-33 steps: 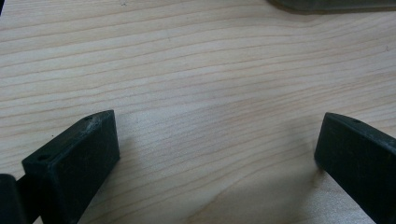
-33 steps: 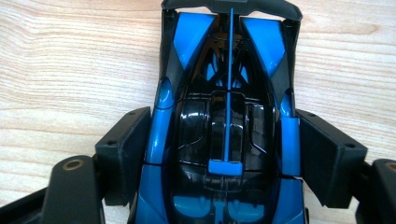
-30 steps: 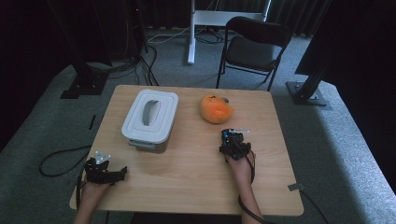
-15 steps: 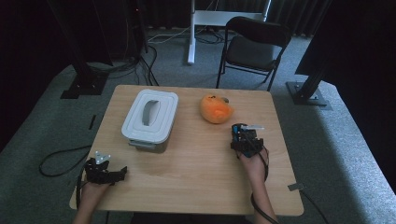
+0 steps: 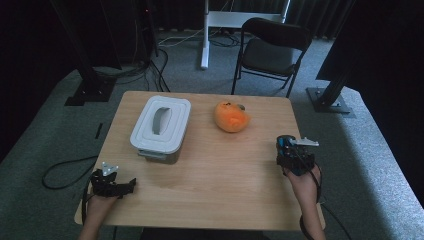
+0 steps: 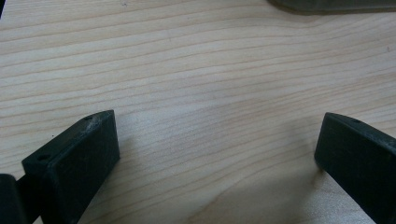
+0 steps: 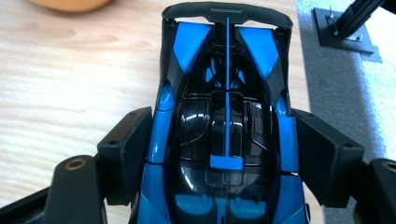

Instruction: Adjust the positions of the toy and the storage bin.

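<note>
Between the right gripper's (image 7: 229, 154) jaws sat a toy sports car (image 7: 224, 135), clamped across its flanks at mid-body, pads pressed on both sides. Car was blue and black: glossy black canopy, thin blue spine down the centreline, blue panels either side, black wing at the far end. No badge, number or lettering legible on it. Wheels hidden under the body, near end cut off by the frame bottom.

In the high view the right gripper (image 5: 295, 155) held the car (image 5: 286, 146) above the right edge of the wooden table (image 5: 225, 170), well apart from the other items. Only a small blue patch of the car was readable there; the rest blended into the black gripper body. Whether the car touched the tabletop couldn't be told.

Left gripper (image 6: 219, 154): jaws spread wide, nothing between them, bare wood grain underneath. In the high view it (image 5: 111, 181) sat at the table's near-left corner.

Further out: a grey lidded plastic box (image 5: 161, 127) with a handle recess in the lid, far-left of the table, no label readable. An orange plush toy (image 5: 231, 116) far-centre; its details were too small to make out, and the right gripper view showed only its lower rim (image 7: 70, 4). Black chair (image 5: 272, 50) on the carpet behind the table.
</note>
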Available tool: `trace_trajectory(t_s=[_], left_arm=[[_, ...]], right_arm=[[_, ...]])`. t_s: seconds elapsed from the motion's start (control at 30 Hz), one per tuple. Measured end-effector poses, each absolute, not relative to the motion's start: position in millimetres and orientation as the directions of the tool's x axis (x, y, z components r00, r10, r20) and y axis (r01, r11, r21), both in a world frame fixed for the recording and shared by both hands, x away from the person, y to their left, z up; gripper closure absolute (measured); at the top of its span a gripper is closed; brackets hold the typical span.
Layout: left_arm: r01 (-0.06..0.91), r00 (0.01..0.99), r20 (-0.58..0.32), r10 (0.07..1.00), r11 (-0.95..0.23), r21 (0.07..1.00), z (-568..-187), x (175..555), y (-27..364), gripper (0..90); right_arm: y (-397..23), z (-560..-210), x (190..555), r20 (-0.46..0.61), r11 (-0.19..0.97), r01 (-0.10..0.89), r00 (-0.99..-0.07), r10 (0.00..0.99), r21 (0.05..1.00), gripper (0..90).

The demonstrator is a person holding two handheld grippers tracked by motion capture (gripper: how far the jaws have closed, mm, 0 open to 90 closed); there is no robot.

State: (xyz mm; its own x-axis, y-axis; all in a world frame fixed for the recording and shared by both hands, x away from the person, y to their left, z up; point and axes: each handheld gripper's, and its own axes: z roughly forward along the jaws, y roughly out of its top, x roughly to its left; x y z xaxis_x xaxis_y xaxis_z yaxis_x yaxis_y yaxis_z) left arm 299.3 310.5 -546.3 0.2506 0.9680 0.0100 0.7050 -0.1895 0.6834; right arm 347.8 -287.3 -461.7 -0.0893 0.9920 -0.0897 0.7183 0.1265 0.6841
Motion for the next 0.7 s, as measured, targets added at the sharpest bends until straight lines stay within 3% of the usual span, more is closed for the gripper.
trace_trajectory(t_s=[0.7], left_arm=[[0.705, 0.249, 0.01, 0.968, -0.188, 0.683, -546.3, 299.3, 310.4, 0.3]], right_arm=[[-329.8, -507.8, 337.4, -0.07, 0.078, 0.768, -0.043, 0.997, 0.636, 25.1]])
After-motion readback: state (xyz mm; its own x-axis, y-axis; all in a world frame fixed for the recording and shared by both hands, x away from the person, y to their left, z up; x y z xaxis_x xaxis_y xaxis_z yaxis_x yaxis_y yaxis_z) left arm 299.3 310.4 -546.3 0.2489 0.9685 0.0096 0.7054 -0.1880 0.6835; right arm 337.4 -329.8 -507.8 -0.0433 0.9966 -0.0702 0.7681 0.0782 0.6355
